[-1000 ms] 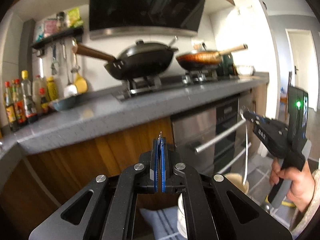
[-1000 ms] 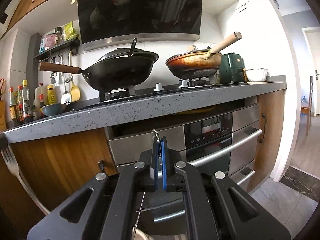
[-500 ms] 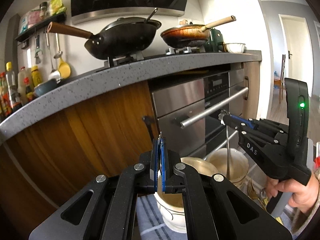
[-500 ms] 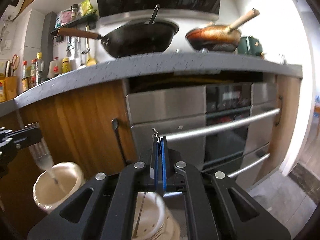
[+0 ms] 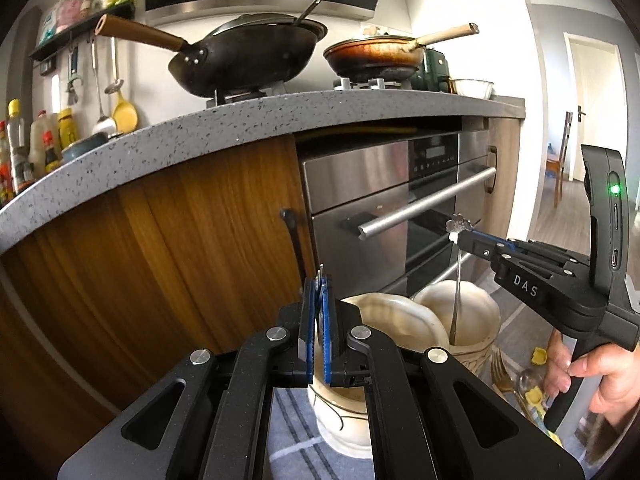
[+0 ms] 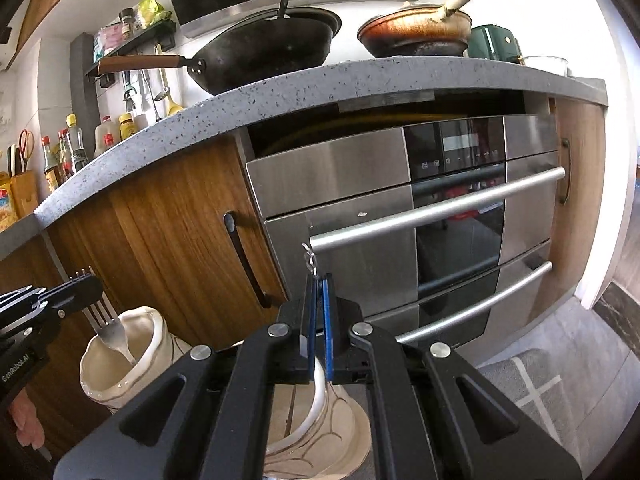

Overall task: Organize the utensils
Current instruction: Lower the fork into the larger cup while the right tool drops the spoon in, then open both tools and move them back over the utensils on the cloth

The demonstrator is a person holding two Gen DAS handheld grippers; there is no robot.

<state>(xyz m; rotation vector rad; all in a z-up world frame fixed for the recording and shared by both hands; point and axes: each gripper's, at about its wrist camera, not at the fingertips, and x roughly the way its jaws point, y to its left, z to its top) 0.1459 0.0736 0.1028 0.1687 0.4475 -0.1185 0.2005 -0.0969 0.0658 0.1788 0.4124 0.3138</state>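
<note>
Below the speckled countertop (image 5: 248,120), "DAS"-marked right gripper (image 5: 460,236) and "GenRobot.AI"-marked left gripper (image 6: 90,284) each pinch cutlery in their jaws.

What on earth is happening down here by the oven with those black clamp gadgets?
A person is sorting cutlery into two cream ceramic jars on the floor in front of the steel oven. The left gripper holds a silver fork by its tines, handle down inside the left cream jar. The right gripper holds a thin silver utensil by its top end, its lower end inside the right cream jar. Both grippers are shut on their pieces.
</note>
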